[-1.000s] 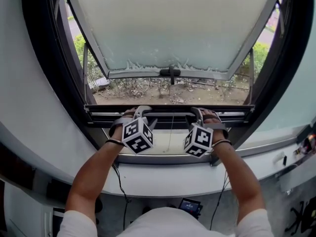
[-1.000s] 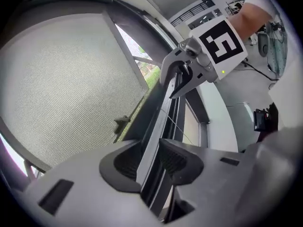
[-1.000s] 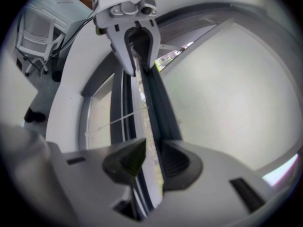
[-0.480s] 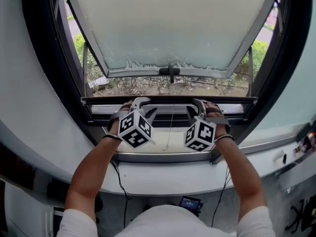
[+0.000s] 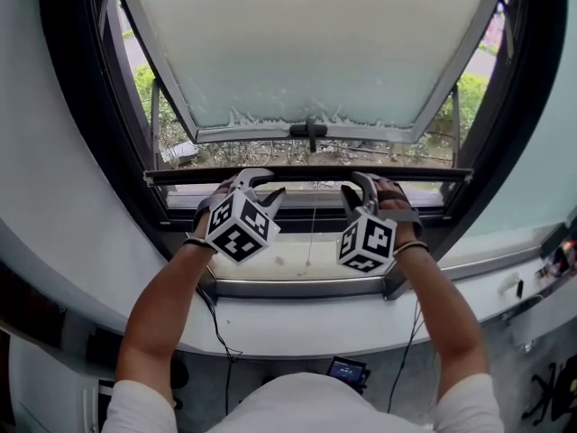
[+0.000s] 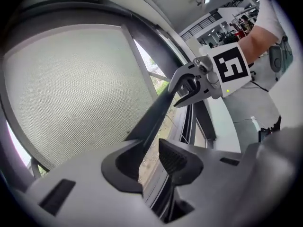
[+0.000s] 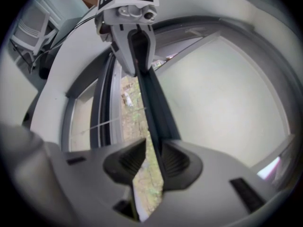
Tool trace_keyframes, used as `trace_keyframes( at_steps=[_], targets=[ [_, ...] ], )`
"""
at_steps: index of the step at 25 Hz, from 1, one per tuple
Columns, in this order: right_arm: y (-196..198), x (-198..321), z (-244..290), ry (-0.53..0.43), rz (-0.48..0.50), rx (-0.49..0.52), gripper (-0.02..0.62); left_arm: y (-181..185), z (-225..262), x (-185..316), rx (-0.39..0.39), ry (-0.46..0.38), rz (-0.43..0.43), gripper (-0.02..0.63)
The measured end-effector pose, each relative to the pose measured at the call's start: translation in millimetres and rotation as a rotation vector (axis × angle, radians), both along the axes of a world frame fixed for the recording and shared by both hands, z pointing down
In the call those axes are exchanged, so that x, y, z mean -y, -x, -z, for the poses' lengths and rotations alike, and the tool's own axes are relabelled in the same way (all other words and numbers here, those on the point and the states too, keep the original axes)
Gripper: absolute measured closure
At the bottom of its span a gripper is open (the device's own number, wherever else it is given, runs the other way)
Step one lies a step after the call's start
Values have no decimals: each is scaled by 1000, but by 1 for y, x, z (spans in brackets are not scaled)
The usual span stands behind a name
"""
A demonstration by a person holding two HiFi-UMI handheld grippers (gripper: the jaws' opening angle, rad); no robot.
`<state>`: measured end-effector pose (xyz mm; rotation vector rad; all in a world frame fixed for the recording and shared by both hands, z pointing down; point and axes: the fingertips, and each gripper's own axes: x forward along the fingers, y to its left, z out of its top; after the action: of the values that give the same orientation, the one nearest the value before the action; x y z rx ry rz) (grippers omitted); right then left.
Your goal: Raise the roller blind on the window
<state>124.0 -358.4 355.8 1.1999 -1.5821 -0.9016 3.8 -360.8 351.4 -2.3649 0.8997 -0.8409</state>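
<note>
The blind's dark bottom bar (image 5: 306, 175) runs level across the window opening. My left gripper (image 5: 251, 180) and right gripper (image 5: 359, 183) each have their jaws around it, a short way apart. In the left gripper view the bar (image 6: 154, 117) lies against one finger of my left gripper (image 6: 150, 148), with a gap to the other pad, and the mesh fabric (image 6: 71, 89) spreads beside it. In the right gripper view the bar (image 7: 158, 108) passes between the jaws of my right gripper (image 7: 154, 148), touching one pad with daylight beside the other.
A pale window sash (image 5: 306, 43) with a dark handle (image 5: 311, 133) tilts outward above. A dark frame (image 5: 99, 133) borders the opening. A thin cord (image 5: 311, 233) hangs over the white sill (image 5: 297, 318). Shrubs and bare ground lie outside.
Both grippers have risen together, and the dark bottom bar has gone up with them, showing more of the lower window frame beneath it.
</note>
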Motion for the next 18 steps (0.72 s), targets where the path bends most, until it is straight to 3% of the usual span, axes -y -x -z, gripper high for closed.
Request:
trace_keyframes(
  at_steps=[4, 12, 18],
  targets=[
    [0, -1, 2, -10, 6, 4, 485, 1, 6, 0, -44, 7, 0, 499],
    [1, -3, 6, -26, 20, 18, 483, 1, 9, 0, -6, -3, 14, 503],
    [3, -6, 23, -82, 41, 137, 485, 1, 20, 2, -6, -5, 20, 512]
  ],
)
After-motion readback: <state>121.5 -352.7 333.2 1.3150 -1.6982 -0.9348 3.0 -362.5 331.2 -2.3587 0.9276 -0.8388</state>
